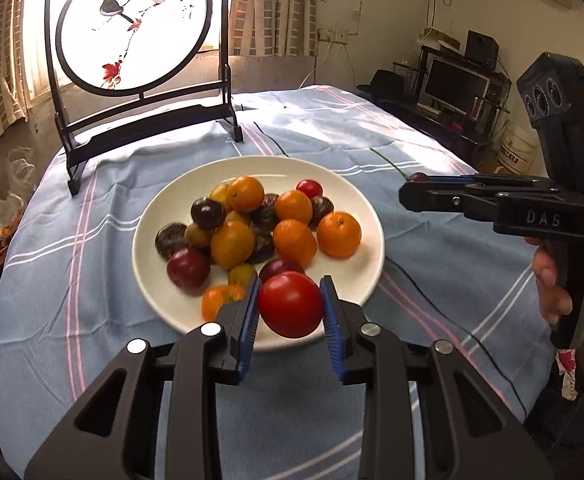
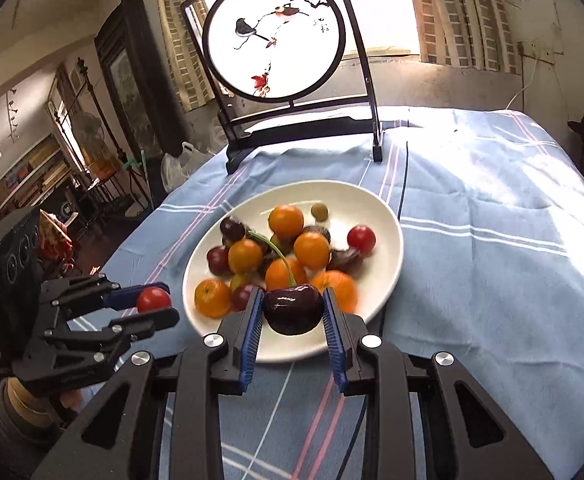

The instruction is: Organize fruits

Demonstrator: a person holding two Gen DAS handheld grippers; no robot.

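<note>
Nearest, left gripper (image 1: pixel 290 309) pinching a red tomato (image 1: pixel 290 305), right gripper (image 2: pixel 292 312) pinching a dark cherry (image 2: pixel 293 309), both above the near rim of the white plate (image 1: pixel 366 280). Beyond, oranges (image 1: pixel 339 234), plums and tomatoes heaped on it unsorted. Sorting barely begun, seemingly.

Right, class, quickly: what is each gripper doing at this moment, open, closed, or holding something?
Left gripper: closed on a red tomato.
Right gripper: closed on a dark cherry with a green stem.
</note>
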